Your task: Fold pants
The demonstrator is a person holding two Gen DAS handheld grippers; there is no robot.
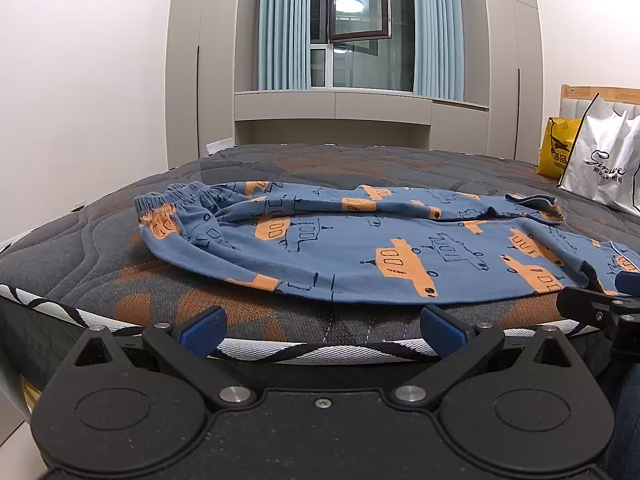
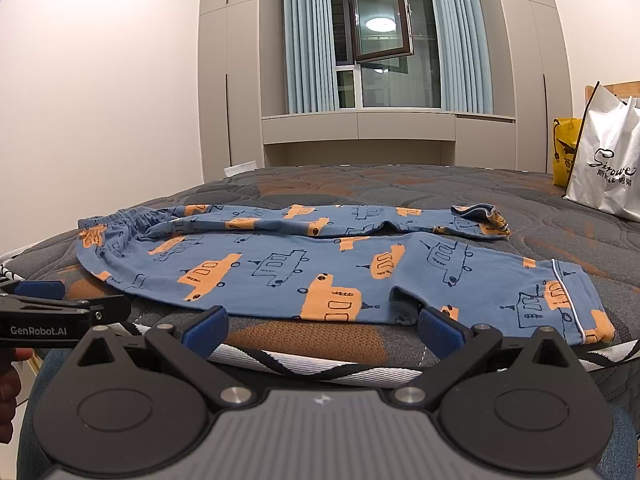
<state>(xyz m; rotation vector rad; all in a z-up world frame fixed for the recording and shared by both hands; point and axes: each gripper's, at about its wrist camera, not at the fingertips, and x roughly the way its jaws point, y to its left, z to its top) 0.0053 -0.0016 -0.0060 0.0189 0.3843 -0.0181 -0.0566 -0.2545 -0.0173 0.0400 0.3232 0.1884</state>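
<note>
The pants [image 2: 328,268] lie flat across the bed [image 2: 400,184], waistband at 9 o'clock, cuffs at 3 o'clock. The left gripper [image 1: 322,330] and the right gripper [image 2: 322,330] are both released, holding nothing, at the near hem. I judge the first fold is not yet begun; next, each gripper should pinch the near edge.

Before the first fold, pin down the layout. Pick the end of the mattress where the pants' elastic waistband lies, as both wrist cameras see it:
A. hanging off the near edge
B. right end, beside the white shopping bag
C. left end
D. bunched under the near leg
C: the gathered waistband of the blue car-print pants lies at the left, while the cuffs point right toward the white shopping bag.
</note>
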